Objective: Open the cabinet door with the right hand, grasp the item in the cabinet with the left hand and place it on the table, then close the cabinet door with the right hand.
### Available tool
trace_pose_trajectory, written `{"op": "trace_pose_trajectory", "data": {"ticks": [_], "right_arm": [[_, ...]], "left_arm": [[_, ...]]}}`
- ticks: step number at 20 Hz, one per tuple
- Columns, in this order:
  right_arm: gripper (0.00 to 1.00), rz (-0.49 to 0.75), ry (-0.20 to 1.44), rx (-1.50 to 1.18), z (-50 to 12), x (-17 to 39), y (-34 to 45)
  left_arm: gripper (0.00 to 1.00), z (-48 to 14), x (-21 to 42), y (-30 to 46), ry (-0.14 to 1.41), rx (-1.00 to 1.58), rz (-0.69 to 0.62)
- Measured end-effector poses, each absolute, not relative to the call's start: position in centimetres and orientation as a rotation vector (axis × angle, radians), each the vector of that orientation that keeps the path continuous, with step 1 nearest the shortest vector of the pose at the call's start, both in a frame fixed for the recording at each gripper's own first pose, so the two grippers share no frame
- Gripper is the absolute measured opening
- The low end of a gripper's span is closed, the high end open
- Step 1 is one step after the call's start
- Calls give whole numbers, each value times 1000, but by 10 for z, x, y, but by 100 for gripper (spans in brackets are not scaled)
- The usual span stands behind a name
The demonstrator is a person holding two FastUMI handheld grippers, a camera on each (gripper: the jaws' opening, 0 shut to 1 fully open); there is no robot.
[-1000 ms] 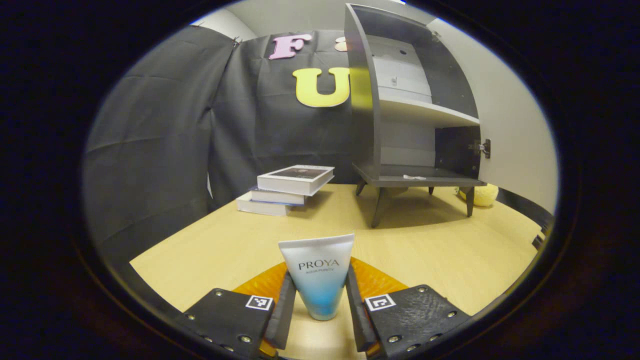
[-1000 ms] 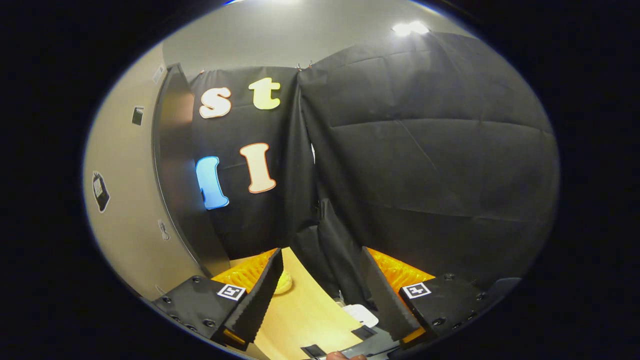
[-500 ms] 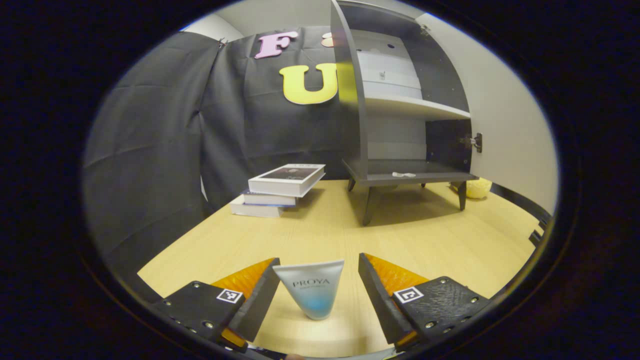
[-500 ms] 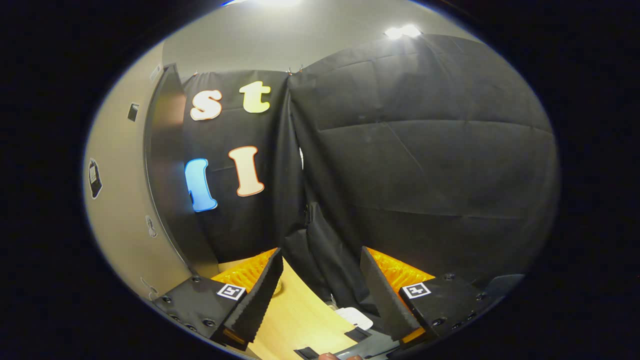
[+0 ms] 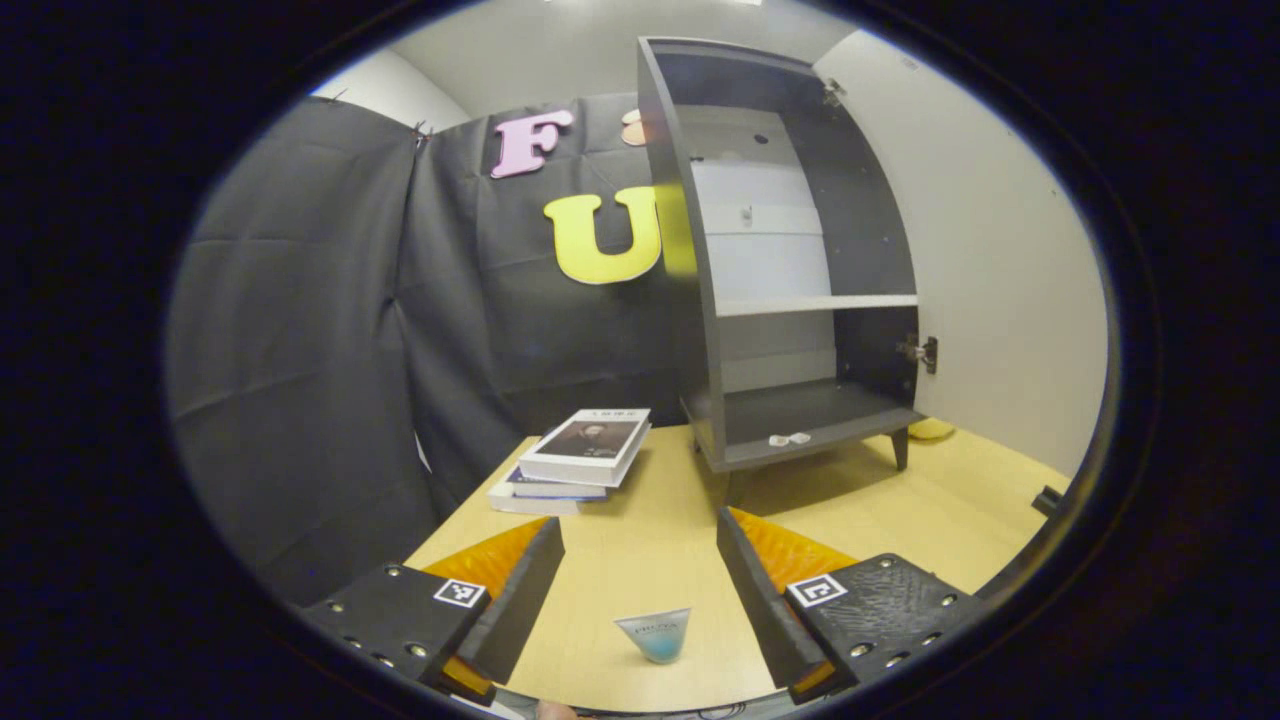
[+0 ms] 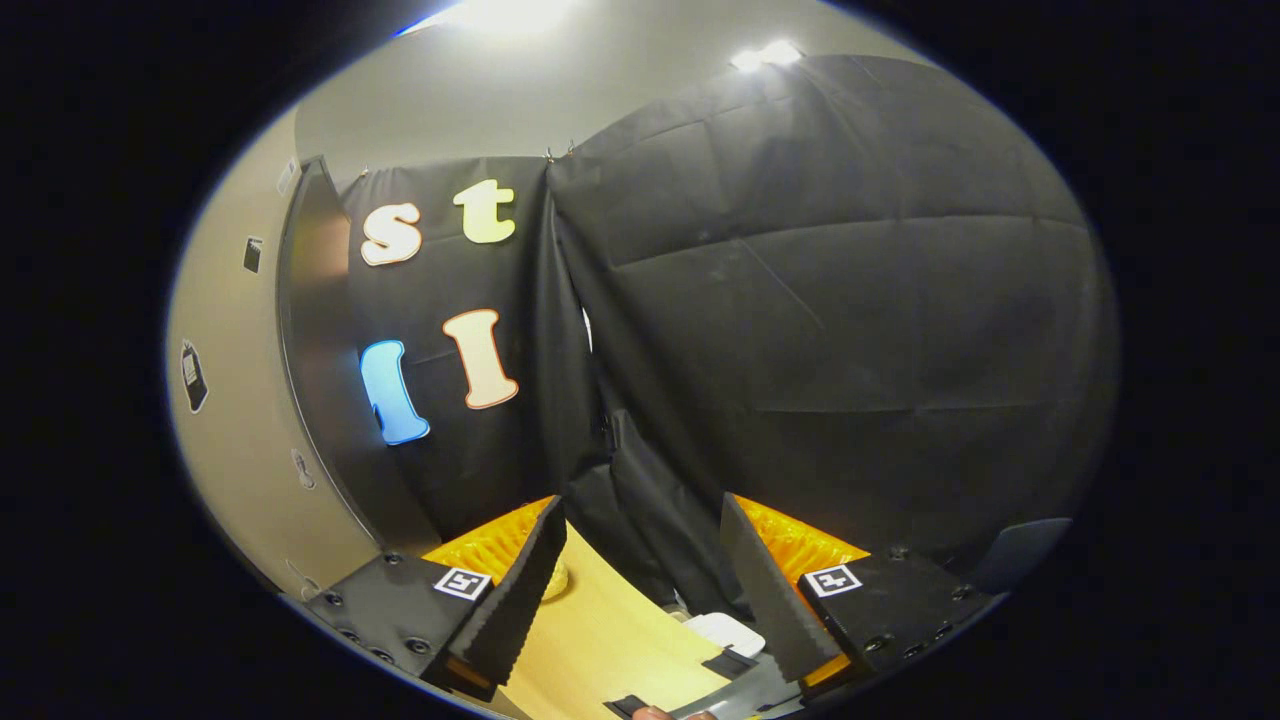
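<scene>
On the table: tube (image 5: 654, 635) stands alone on its cap end, on the bare wood between and below the left claw's fingers, touching neither; its label is too small to make out
Left claw (image 5: 640, 590): spread wide, holding nothing; raised above the table (image 5: 640, 540) with the tube low in the gap
Cabinet (image 5: 780, 280): dark, on short legs at the far side of the table, against the pale wall; front stands open; one shelf across the middle, bare; two small pale bits lie at the front lip of the bottom board
Door (image 6: 325, 360): swung out wide; in the right gripper view it shows as a dark curved panel at the left, edge-on between the pale wall and the black cloth; a hinge (image 5: 918, 350) shows on the cabinet's right side in the left gripper view
Books (image 5: 575, 460): a stack of three, left of the cabinet and apart from it, the top one skewed across the others
Yellow thing (image 5: 932, 430): soft-looking, on the table behind the cabinet's right leg, partly hidden; what it is I cannot tell
Right claw (image 6: 640, 590): spread wide, holding nothing; pointed at the black cloth, with a strip of table edge below and between its fingers; a small white thing (image 6: 728, 632) lies near the right finger; it touches neither door nor cabinet
</scene>
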State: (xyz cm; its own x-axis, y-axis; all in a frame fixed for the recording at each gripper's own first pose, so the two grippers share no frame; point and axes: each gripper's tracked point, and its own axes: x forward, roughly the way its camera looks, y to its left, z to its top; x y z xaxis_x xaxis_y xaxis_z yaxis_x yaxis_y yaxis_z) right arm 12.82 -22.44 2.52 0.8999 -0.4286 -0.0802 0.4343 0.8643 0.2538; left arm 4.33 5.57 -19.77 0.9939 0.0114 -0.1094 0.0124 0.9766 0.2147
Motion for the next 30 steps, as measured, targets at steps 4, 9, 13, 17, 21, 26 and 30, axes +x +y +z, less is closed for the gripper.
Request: {"op": "trace_pose_trajectory", "data": {"ticks": [4,9,13,17,21,26,30], "right_arm": [[98,-472,-1,257,19,139,-234],[98,-439,10,216,7,147,-230],[98,-376,1,222,8,158,-213],[98,-317,-2,219,15,159,-199],[98,-234,-8,179,30,161,-177],[100,-89,-15,132,46,151,-139],[98,16,-9,131,57,133,-111]], "left_arm": [[92,-168,14,31,121,157,41],[92,-118,-9,-16,99,25,28],[91,-58,-20,-22,25,16,50],[92,-21,-26,-25,19,-22,59],[92,-3,-29,-24,61,-11,97],[93,32,-33,-30,6,-15,127],[92,49,-29,-35,19,-94,141]]}}
